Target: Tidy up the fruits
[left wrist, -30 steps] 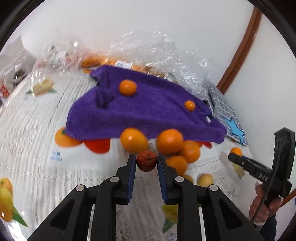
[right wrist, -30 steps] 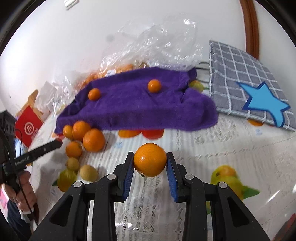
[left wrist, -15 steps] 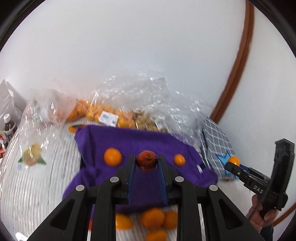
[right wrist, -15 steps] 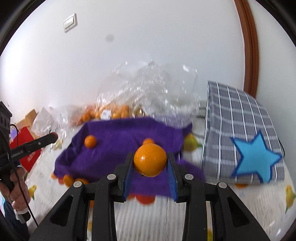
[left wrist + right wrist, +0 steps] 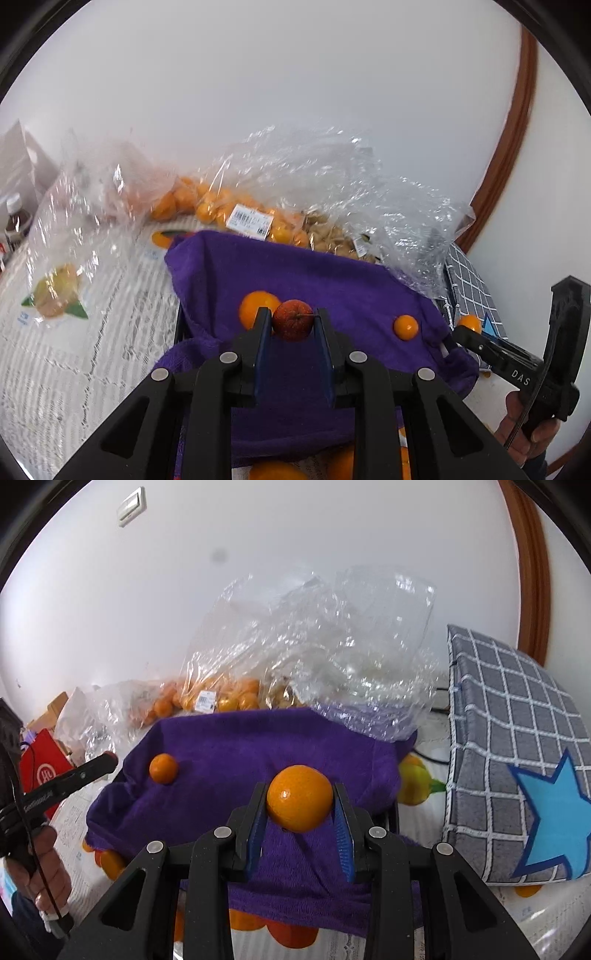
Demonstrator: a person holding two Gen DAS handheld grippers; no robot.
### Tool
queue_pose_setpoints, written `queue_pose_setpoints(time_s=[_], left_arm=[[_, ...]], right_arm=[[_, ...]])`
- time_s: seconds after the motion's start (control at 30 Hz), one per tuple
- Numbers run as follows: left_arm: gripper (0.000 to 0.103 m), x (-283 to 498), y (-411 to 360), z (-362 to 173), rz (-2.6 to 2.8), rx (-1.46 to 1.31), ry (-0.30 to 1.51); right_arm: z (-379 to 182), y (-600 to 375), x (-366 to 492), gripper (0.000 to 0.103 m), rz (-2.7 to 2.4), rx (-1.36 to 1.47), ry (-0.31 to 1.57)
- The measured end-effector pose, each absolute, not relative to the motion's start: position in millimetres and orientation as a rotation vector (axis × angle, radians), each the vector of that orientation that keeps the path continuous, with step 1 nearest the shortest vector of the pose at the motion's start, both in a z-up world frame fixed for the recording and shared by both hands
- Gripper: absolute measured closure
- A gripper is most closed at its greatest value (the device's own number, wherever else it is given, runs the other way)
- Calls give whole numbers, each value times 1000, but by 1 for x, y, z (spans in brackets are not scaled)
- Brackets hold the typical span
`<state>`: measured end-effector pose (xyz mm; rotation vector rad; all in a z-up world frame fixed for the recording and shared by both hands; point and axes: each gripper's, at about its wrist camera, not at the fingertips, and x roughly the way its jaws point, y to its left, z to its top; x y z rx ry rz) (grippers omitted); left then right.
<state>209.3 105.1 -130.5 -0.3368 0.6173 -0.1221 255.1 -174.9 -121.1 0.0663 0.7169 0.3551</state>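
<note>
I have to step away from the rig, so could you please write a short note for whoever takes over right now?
Left gripper: shut on a small red fruit, held above the purple towel.
Right gripper: shut on an orange, also above the towel.
On the towel: two small oranges, one beside the left gripper's tips and one nearer the checked cushion.
More loose oranges lie on the tablecloth at the towel's near edge. Bagged oranges sit in clear plastic behind the towel.
Done: two fruits on the towel. Left: set down both held fruits, then probably fetch the loose ones.
</note>
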Motion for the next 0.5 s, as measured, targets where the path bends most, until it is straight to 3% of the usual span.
queue_pose_setpoints(time_s=[0.5], left_arm=[[80,217,104,-139,-104,-314,650]], right_arm=[[-130,-186,262,69,336,81,753]])
